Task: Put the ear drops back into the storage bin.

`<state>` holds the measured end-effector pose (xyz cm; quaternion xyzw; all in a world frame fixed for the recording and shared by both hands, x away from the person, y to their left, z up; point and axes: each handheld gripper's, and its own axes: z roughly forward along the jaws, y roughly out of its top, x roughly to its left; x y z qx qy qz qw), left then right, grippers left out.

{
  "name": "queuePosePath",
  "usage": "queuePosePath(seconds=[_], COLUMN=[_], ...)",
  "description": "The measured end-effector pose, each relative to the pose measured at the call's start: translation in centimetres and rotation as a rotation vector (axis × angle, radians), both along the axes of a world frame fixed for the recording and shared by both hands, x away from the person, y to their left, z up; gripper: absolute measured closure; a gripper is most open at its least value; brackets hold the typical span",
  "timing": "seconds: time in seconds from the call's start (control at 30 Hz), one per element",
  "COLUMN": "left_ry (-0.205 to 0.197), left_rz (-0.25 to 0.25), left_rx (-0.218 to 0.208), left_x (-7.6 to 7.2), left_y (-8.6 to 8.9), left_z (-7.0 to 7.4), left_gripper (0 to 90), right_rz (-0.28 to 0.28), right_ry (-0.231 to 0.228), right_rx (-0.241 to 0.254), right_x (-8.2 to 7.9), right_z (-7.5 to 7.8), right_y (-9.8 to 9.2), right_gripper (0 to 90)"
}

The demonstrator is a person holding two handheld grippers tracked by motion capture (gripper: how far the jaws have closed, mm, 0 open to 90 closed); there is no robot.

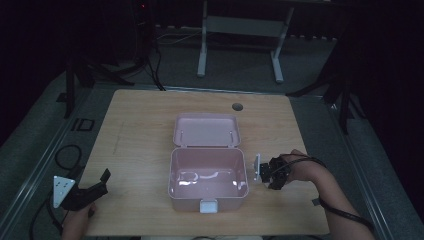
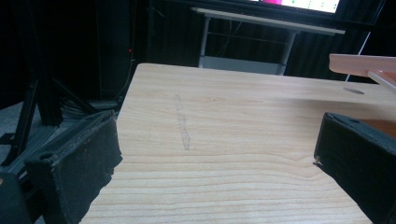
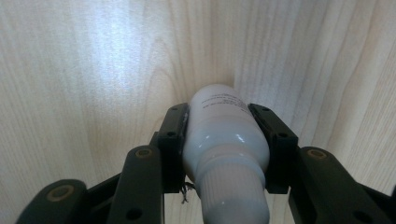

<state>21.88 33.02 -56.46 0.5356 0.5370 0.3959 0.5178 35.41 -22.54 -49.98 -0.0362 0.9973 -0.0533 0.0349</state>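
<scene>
A pink lunch box [image 1: 207, 172] stands open in the middle of the wooden table [image 1: 135, 135], its lid [image 1: 206, 130] folded back and its white latch [image 1: 208, 206] at the front. Right of the box, my right gripper [image 1: 272, 172] points down at the table. In the right gripper view that gripper [image 3: 224, 135] is shut on a white bottle [image 3: 224, 140], whose base touches or nearly touches the wood. My left gripper [image 1: 97, 182] rests at the table's front left corner, open with nothing between its jaws [image 2: 210, 154]. The box edge [image 2: 364, 65] shows at the right of the left gripper view.
A round cable hole [image 1: 237, 106] sits near the table's far edge. Behind the table stand a white desk frame [image 1: 240, 45] and dark stands [image 1: 80, 75]. Cables [image 1: 67, 155] lie on the floor to the left.
</scene>
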Motion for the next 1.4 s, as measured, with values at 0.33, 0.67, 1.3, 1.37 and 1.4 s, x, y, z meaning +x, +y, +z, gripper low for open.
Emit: queuePosePath(seconds=[0.33,0.67,1.3,1.37,1.4], left_ry=[0.001,0.002,0.003,0.002,0.002], left_rz=[0.001,0.002,0.002,0.001,0.002], left_rx=[0.002,0.002,0.001,0.001,0.0], left_x=[0.0,0.0,0.0,0.0,0.0], left_y=[0.0,0.0,0.0,0.0,0.0], left_z=[0.0,0.0,0.0,0.0,0.0], left_gripper=[0.4,0.4,0.4,0.4,0.4], right_rz=[0.026,0.004,-0.018,-0.02,-0.023], right_ry=[0.069,0.068,0.057,0.06,0.061], right_rx=[0.011,0.007,0.046,0.045,0.042], right_x=[-0.8,-1.0,-1.6,-1.6,-1.6], right_z=[0.2,1.0,5.0,5.1,5.3], right_y=[0.1,0.1,1.1,1.1,1.1], right_gripper=[59.5,59.5,59.5,59.5,59.5])
